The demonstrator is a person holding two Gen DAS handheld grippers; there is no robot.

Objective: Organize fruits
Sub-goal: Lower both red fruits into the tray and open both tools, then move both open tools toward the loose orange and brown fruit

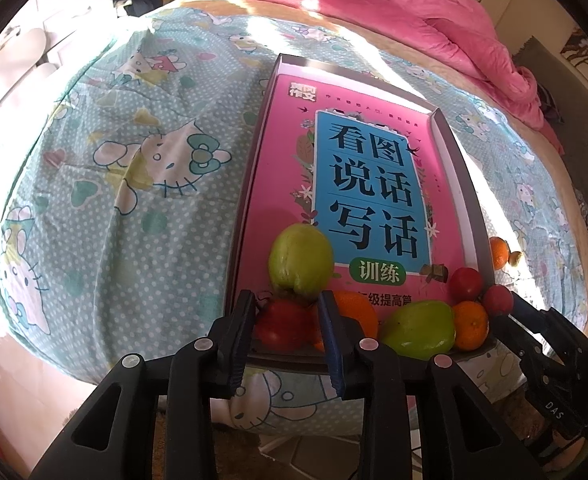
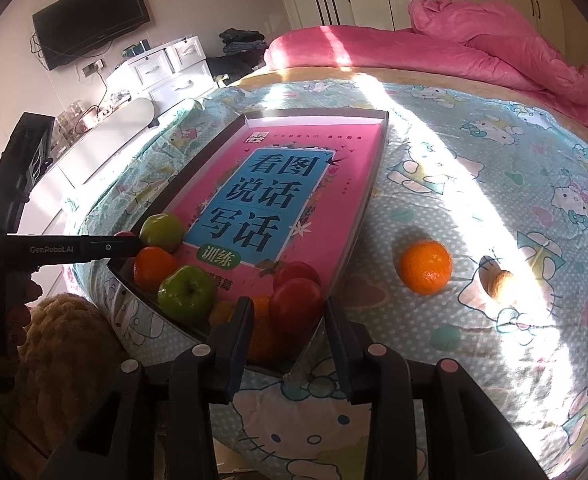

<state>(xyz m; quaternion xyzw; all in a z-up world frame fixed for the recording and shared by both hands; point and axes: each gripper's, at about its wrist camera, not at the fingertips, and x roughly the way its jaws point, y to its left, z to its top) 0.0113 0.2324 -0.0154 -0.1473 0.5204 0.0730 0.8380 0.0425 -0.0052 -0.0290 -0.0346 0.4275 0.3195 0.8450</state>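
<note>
- Fruits are gathered at the near end of a shallow tray (image 2: pixel 374 168) on the bed (image 2: pixel 474 208).
- Left hand-held gripper (image 1: pixel 286 312) is seen spread around a red fruit (image 1: pixel 282 320), pads apart.
- Right hand-held gripper (image 2: pixel 290 320) is spread around another red fruit (image 2: pixel 296 304).
- One orange (image 2: pixel 425 267) lies outside on the bed.

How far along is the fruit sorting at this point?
Done: green apples and oranges sit grouped at the near end of the tray. In hand: the left gripper brackets a red apple there, grip unclear; the right gripper stands open around a second red apple. Left: a loose orange and a small brown nut-like item lie on the bedsheet outside the tray.
</note>
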